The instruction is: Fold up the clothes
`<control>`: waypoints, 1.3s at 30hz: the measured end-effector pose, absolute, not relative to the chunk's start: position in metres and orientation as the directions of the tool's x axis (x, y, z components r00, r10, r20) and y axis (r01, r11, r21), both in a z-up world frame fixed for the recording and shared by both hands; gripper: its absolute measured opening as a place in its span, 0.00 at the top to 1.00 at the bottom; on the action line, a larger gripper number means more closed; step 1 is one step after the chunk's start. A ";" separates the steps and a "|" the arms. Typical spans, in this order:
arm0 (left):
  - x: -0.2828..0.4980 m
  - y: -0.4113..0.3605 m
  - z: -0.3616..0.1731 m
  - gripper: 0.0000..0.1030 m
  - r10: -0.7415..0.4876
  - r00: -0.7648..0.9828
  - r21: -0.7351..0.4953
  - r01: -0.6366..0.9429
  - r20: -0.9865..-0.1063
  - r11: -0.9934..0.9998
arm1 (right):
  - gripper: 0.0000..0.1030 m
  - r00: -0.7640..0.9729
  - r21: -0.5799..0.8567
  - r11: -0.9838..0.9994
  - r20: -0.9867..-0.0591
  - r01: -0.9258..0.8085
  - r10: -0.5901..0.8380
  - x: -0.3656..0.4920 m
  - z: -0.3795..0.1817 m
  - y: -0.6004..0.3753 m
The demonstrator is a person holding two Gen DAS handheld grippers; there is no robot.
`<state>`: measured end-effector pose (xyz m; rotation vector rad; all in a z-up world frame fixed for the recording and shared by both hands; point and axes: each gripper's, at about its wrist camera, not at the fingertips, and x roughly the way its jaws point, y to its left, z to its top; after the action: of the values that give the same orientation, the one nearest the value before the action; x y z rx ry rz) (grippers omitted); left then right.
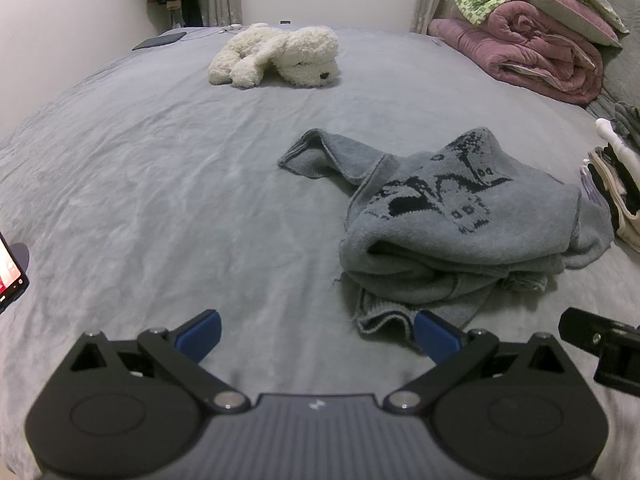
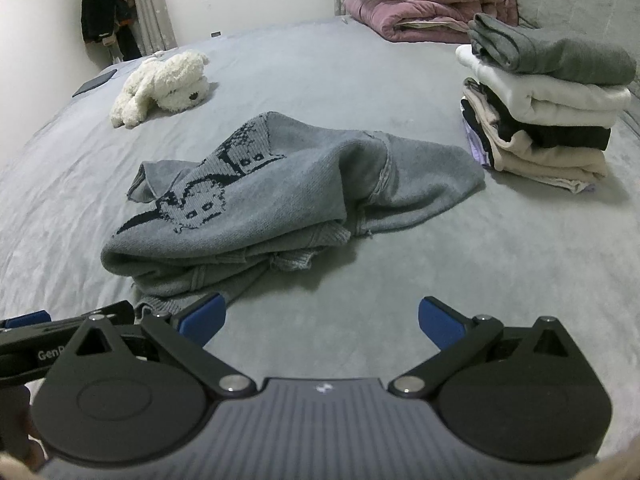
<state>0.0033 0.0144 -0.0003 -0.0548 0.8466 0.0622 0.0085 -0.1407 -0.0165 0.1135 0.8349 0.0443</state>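
Your left claw (image 1: 318, 336) was spread wide and held nothing, its right blue pad just at the ribbed hem of the grey knitted sweater (image 1: 460, 216); your right claw (image 2: 320, 322) was equally spread and empty, low in its own frame. The sweater lay crumpled on the grey bed (image 1: 160, 184), centre right of the left view, one sleeve trailing toward the upper left, dark pattern uppermost. The step in hand looked like spreading it flat. You would do best to pinch one layer of hem only, one claw per corner, and draw apart gently, keeping clear of the folded stack (image 2: 548, 104) and the plush dog (image 1: 276, 58).
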 end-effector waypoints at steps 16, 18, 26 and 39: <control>0.004 0.015 0.000 0.00 0.047 0.660 -0.015 -0.089 -0.750 0.996 | 0.00 0.660 0.124 0.992 -0.746 0.002 0.091 0.010 -0.020 -0.139; 0.004 0.016 0.000 0.00 0.049 0.660 -0.014 -0.090 -0.750 0.996 | 0.00 0.660 0.124 0.992 -0.746 0.002 0.092 0.010 -0.020 -0.139; 0.004 0.017 0.000 0.00 0.057 0.658 -0.010 -0.098 -0.751 0.995 | 0.00 0.657 0.126 0.992 -0.748 0.002 0.094 0.010 -0.020 -0.139; 0.004 0.017 0.000 0.00 0.064 0.656 -0.003 -0.102 -0.752 0.995 | 0.00 0.649 0.134 0.991 -0.755 0.004 0.100 0.010 -0.022 -0.139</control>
<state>0.0043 0.0167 0.0005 -0.0466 0.8504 0.0940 0.0105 -0.1388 -0.0218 0.1277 0.8639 0.0546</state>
